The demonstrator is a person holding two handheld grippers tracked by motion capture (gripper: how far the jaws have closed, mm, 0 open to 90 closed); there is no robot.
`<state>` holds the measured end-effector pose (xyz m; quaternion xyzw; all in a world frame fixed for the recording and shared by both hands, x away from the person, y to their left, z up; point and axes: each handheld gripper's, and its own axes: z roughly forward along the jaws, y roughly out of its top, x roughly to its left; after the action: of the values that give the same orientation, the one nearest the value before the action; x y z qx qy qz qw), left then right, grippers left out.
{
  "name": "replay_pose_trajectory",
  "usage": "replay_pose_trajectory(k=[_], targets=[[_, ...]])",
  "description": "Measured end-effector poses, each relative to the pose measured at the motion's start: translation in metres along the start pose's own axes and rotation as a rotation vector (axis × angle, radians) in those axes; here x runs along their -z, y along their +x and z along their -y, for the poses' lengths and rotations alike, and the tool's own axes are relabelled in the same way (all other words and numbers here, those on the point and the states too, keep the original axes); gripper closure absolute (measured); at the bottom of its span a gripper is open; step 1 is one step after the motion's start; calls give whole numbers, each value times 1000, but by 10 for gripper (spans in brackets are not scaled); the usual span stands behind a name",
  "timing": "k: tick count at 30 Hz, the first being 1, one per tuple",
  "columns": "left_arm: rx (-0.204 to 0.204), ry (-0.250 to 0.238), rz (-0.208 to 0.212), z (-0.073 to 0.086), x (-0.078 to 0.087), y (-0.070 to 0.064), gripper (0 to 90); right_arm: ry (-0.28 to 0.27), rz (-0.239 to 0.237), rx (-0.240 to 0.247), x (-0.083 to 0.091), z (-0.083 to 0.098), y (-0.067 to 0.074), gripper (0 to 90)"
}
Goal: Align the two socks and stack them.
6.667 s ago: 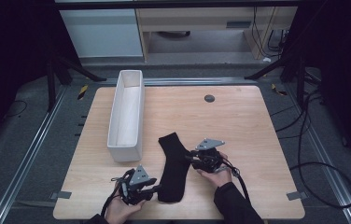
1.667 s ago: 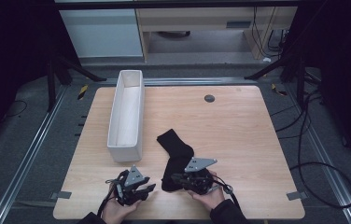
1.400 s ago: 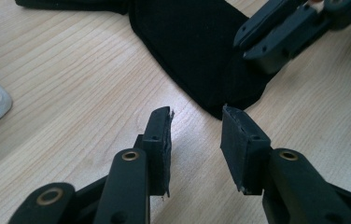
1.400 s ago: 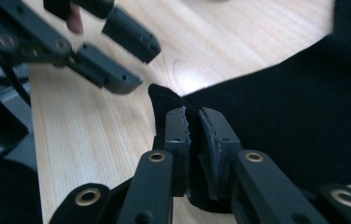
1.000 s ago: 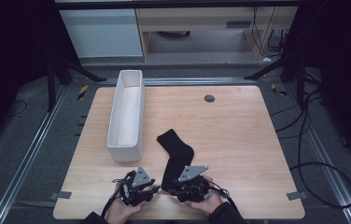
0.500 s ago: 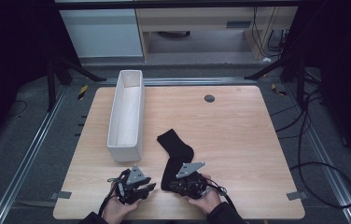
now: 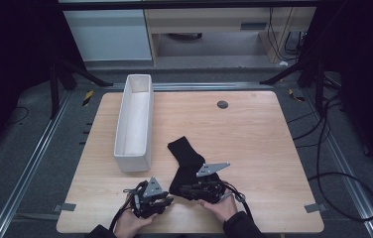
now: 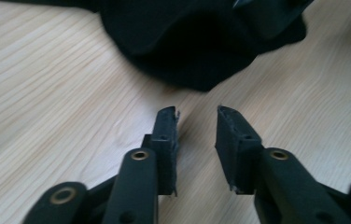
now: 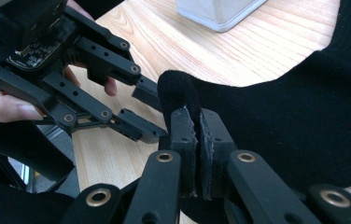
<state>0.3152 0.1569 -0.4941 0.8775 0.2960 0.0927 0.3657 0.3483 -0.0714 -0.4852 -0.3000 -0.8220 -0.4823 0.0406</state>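
A black sock [image 7: 187, 158] lies bent on the wooden table [image 7: 254, 139], toward the near edge. My right gripper [image 9: 198, 114] is shut on a raised fold at the sock's [image 9: 304, 116] near end; its jaws closed there within the last second. My left gripper [image 8: 197, 112] is open and its jaws have just been closing, with bare wood between them. It points at the sock's [image 8: 187, 46] edge from a short way off. In the high view the left gripper [image 7: 167, 201] sits just left of the right gripper [image 7: 184, 189].
A long white bin [image 7: 135, 119] stands on the left half of the table, its near end close behind the left gripper. A small dark disc [image 7: 222, 104] lies at the far middle. Bare wood stretches to the right of the sock.
The sock lay long and straight at first and now lies bent and shorter. My right gripper came from its right side to its near end. Both hands have hardly moved in the last second.
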Motion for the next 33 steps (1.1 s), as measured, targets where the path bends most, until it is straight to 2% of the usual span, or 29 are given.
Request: replay_pose_trajectory(k=[2, 6, 9, 12, 17, 25, 27, 29, 31, 33], targets=[[-16, -3, 17, -1, -3, -1, 703, 1, 4, 7, -2, 0, 0, 857], [-20, -3, 9, -2, -5, -1, 679, 16, 16, 16, -6, 3, 0, 830], [-18, 1, -4, -2, -6, 1, 657, -6, 29, 25, -5, 3, -1, 792], [-17, -13, 7, -3, -5, 3, 668, -27, 29, 23, -1, 1, -2, 794], [-32, -38, 39, -5, -4, 2, 726, -37, 23, 7, -2, 2, -2, 851], [-55, -85, 70, -6, 5, -3, 858, -87, 11, -9, 2, 0, -2, 858], [-60, -85, 77, -5, 7, -5, 872, -86, 10, -10, 2, 0, -1, 850], [-66, -81, 85, -4, 9, -7, 877, -80, 25, -1, 1, 1, -2, 791], [-70, -78, 90, -2, 12, -9, 878, -60, 51, 20, -1, 2, -1, 759], [-71, -72, 86, 0, 16, -12, 879, -33, 48, 13, -5, 4, -1, 733]])
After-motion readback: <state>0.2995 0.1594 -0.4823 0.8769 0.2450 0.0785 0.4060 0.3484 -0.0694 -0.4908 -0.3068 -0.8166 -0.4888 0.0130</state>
